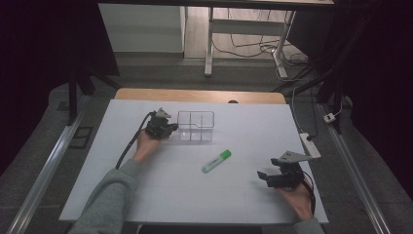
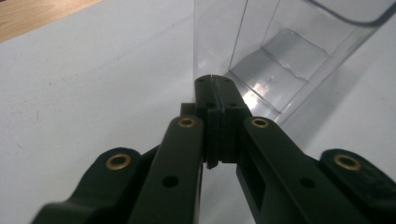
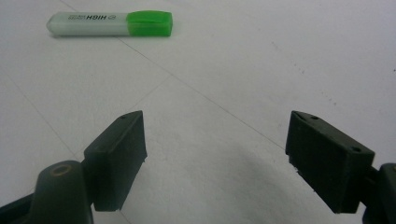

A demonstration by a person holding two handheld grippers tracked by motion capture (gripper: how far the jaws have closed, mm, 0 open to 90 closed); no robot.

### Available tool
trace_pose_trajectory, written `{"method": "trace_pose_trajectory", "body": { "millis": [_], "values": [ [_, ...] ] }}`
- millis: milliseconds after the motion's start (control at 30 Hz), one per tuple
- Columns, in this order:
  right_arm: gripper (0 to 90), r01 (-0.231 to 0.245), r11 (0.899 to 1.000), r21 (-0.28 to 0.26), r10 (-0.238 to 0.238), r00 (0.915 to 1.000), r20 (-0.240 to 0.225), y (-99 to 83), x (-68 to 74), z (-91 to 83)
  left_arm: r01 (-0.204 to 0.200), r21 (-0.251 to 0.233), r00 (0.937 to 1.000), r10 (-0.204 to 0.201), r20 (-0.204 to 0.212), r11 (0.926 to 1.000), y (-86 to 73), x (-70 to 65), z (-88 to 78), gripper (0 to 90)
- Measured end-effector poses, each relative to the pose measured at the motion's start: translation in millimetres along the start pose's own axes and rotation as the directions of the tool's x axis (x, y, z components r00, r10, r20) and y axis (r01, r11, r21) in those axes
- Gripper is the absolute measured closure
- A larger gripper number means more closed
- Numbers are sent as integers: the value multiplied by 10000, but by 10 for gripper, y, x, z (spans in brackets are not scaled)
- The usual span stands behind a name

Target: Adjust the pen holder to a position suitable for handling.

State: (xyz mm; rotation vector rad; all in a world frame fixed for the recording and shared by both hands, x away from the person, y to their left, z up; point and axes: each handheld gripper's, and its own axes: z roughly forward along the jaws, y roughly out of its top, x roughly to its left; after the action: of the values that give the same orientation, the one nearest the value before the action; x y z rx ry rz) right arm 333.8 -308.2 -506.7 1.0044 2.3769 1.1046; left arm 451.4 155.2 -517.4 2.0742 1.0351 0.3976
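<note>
Clear organiser steadied, highlighter waiting on the white table.

High view: left gripper [image 1: 168, 127] meets the clear divided organiser [image 1: 196, 126]; the green-capped highlighter [image 1: 216, 161] lies between grippers. Left gripper view: jaws pressed together against the glossy corner wall [image 2: 219, 42], perhaps pinching it. Right gripper view: right gripper [image 3: 215, 161] spread wide; approach the smooth barrel squarely.

Green-capped highlighter [image 1: 216, 161] flat beside clear organizer [image 1: 196, 126]
</note>
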Motion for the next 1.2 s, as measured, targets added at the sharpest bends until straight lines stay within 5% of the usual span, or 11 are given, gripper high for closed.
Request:
{"method": "trace_pose_trajectory", "body": {
  "millis": [300, 1000, 1200],
  "values": [
    [201, -52, 10000, 5, 52, 10000, -27, -1, -5, -3, -173, -92, 9998, 173, -59, 9998, -4, 15, -52, 888],
    [202, -43, 10000, -76, 42, 10000, -56, 5, -23, -3, -131, -489, 9999, 132, 4, 9987, -453, -111, -855, 882],
    [202, -21, 10000, -79, 20, 9999, -106, 12, -22, 5, -73, -308, 9999, 76, 87, 9995, -678, -196, -1064, 658]
  ]
}}
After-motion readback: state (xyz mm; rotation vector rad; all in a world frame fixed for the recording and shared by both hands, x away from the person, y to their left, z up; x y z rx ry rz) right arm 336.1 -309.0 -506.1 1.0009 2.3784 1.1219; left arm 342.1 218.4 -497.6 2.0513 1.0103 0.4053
